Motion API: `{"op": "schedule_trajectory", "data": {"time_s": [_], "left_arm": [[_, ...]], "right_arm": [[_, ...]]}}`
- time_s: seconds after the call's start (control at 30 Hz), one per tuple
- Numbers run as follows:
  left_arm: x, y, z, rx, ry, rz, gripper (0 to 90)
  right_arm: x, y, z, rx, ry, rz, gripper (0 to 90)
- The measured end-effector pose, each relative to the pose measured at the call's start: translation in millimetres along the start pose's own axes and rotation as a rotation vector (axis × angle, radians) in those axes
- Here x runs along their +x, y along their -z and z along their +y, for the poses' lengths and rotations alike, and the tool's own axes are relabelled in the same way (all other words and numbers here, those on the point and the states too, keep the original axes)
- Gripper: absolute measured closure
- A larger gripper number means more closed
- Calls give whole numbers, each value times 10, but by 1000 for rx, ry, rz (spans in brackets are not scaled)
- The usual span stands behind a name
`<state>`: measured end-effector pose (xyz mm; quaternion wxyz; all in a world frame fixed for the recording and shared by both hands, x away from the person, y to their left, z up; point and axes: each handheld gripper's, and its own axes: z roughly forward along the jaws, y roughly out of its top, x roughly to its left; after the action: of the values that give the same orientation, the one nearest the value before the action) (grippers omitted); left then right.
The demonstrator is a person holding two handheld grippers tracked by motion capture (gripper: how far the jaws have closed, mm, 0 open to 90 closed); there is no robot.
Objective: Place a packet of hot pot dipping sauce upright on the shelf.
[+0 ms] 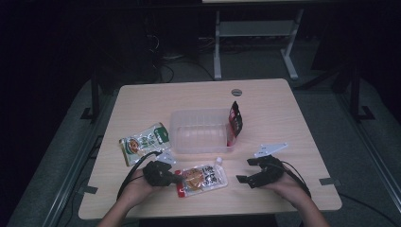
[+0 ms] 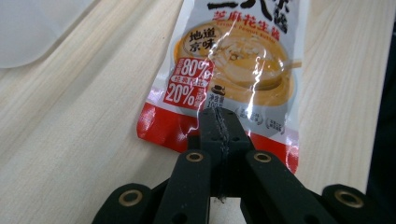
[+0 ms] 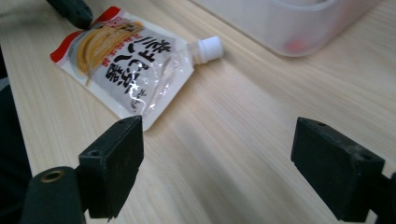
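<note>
Centrally, clear plastic tub [image 1: 201,131] on wooden table [image 1: 283,123]. Near side of tub: spouted sauce pouch [image 1: 203,178], lying flat, white cap [image 3: 208,47] toward tub. Left gripper [image 2: 219,122]: jaws closed on pouch's red bottom edge. Right gripper [image 1: 246,170]: jaws wide apart, empty, right of pouch. Left of tub: green-and-white packet [image 1: 144,143], flat. Against tub's right wall: dark red packet [image 1: 235,120], upright.

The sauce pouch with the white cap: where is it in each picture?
High view: sauce pouch lies bottom centre, before the clear tub.
Left gripper view: pouch upper middle, left claw shut on its red edge.
Right gripper view: pouch upper left.
Shared landmark: the tub.
</note>
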<state>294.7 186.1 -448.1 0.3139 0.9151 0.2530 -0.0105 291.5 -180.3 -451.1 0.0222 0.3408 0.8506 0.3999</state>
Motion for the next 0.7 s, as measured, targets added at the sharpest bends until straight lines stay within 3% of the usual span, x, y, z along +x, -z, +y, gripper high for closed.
{"op": "schedule_trajectory", "data": {"time_s": [0.47,0.7], "left_arm": [[16,-51,9,32,-2,-4,898],[17,-51,7,30,0,-4,898]], "right_arm": [[125,-267,146,44,-17,118,233],[184,-454,228,101,-17,142,267]]}}
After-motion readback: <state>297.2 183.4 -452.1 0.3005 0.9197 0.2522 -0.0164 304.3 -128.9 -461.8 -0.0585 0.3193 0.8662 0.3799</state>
